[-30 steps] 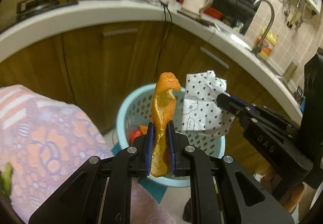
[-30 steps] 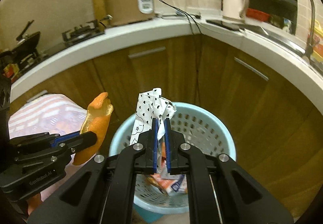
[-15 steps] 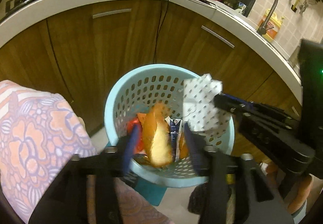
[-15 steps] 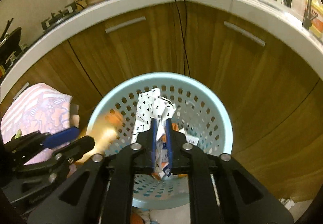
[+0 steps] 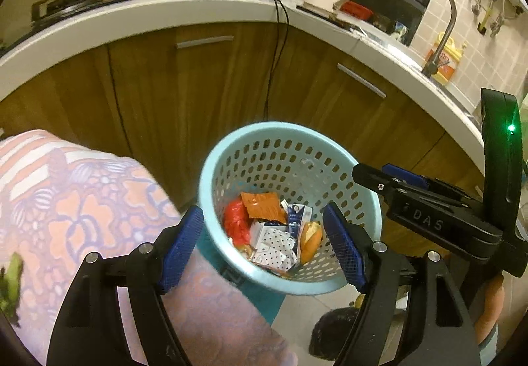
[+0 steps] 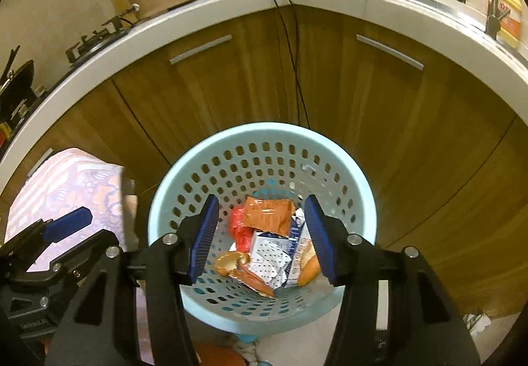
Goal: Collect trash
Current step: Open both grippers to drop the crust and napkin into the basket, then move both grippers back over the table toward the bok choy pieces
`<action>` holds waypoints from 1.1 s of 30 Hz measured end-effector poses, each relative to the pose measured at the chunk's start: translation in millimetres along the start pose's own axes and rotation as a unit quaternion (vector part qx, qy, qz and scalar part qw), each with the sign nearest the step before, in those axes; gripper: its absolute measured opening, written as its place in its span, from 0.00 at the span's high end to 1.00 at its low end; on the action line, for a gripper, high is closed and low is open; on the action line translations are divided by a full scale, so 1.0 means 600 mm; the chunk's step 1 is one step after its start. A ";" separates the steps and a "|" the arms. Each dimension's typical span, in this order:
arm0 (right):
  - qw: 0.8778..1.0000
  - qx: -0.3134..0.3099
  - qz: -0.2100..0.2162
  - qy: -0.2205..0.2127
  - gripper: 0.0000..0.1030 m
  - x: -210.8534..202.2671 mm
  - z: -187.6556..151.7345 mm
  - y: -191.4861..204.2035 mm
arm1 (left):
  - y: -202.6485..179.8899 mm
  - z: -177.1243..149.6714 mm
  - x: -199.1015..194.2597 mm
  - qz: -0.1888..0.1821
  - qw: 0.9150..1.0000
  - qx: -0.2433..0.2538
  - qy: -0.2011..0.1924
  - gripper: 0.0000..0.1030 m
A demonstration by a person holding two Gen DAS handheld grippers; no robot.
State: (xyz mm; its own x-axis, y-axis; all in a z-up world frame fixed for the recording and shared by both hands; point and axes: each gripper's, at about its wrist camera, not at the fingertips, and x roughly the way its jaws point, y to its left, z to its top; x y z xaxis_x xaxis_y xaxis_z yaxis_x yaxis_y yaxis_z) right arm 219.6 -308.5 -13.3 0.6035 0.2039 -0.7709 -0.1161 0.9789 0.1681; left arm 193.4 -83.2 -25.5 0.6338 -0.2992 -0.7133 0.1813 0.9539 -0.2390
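Left claw (image 5: 264, 247): jaws apart, nothing between them, just been opening. Right claw (image 6: 260, 237): jaws apart too, empty, also just been opening. Both hang over the basket (image 6: 363, 187), pointing down into it.

Step in hand, as I read it: release and clear. To do it well, keep both claws wide until they are lifted clear of the rim, so no pad drags a scrap back out. Pull them up and away from each other; in the left view the right claw (image 5: 389, 179) sits just beside the basket's far rim, so bumping the light plastic basket is the risk. Then go for the next bit of trash; a green scrap (image 5: 11, 280) shows at the left edge on the patterned cloth (image 5: 99, 201), possibly vegetable waste, too blurred to be sure.

Task things: orange peel (image 5: 310, 242) lies inside the basket near the bottom, against the right wall. Spotted paper (image 6: 267, 253), white with dark dots, crumpled, lies in the middle of the pile. Around them an orange wrapper (image 6: 269, 216), red plastic (image 5: 236, 222), a small blue-and-white carton (image 5: 297, 217). Basket is pale blue, perforated, standing on the floor before the wooden cabinets (image 6: 330, 79) under the white bench (image 5: 165, 8).
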 end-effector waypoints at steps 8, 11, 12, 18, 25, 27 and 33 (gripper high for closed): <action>0.998 -0.034 0.036 -0.024 0.51 -0.041 -0.007 0.081 | 0.039 -0.024 -0.101 0.023 0.999 -0.016 -0.046 0.29; 0.997 -0.047 0.048 -0.027 0.51 -0.050 -0.014 0.113 | 0.068 -0.036 -0.141 0.038 0.997 -0.030 -0.062 0.29; 0.997 -0.051 0.050 -0.027 0.51 -0.052 -0.017 0.122 | 0.077 -0.039 -0.152 0.042 0.996 -0.034 -0.065 0.29; 0.994 -0.077 0.076 -0.031 0.51 -0.070 -0.043 0.189 | 0.144 -0.065 -0.227 0.075 0.991 -0.065 -0.092 0.29; 0.988 -0.106 0.110 -0.038 0.51 -0.091 -0.097 0.269 | 0.243 -0.110 -0.294 0.117 0.982 -0.110 -0.102 0.29; 0.984 -0.121 0.122 -0.042 0.51 -0.098 -0.119 0.295 | 0.267 -0.122 -0.302 0.126 0.980 -0.120 -0.099 0.29; 0.972 -0.162 0.161 -0.048 0.51 -0.115 -0.181 0.357 | 0.320 -0.143 -0.290 0.153 0.982 -0.085 -0.075 0.29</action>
State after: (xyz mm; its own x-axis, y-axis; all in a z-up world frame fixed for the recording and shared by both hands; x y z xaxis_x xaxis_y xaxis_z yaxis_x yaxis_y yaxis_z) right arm 67.5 -111.3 9.1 0.5632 0.5136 -0.6473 -0.5446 0.8199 0.1767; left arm 53.4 150.2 -3.7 0.7448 0.0187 -0.6671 -0.1544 0.9773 -0.1451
